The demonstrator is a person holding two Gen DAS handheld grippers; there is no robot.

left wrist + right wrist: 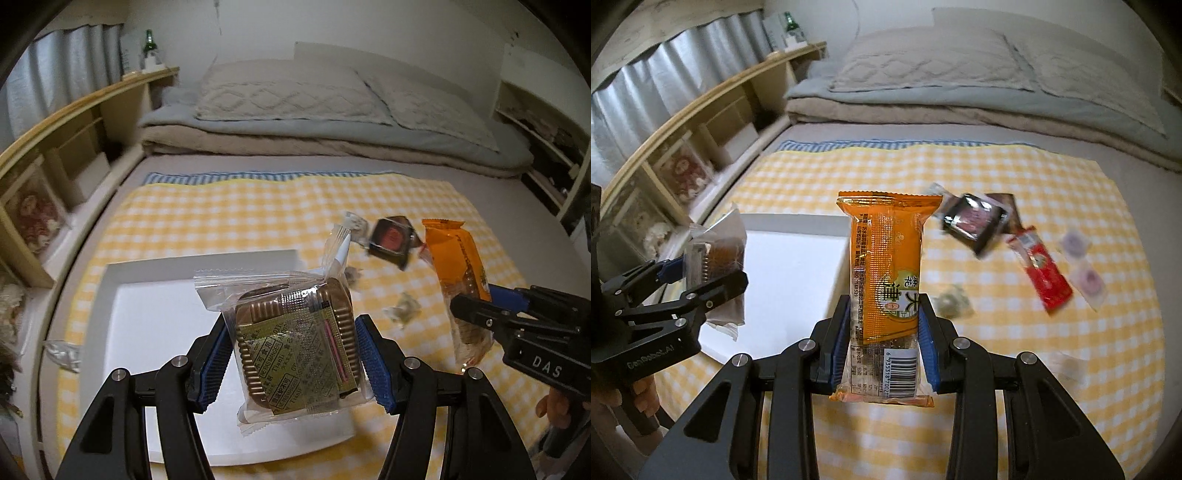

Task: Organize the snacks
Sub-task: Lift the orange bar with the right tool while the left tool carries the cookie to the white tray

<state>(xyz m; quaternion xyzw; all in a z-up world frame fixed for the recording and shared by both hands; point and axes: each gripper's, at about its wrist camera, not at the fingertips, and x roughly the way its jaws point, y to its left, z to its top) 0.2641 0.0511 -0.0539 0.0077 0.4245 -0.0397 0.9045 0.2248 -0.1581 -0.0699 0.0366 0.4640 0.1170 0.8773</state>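
A yellow checked cloth (pixel 229 218) was spread over a bed, with a white tray (pixel 147 317) laid on it. The left gripper (pixel 295 365) was clamped on a clear-wrapped pastry (pixel 295 347) held above the tray. The right gripper (pixel 882 339) was closed on an orange snack packet (pixel 886 266), held upright just beside the tray. Other snacks, a dark packet (pixel 975 225) and a red stick (pixel 1045 273), lay scattered on the cloth. Each packet would best be lowered flat inside the tray before release, side by side, without crushing.
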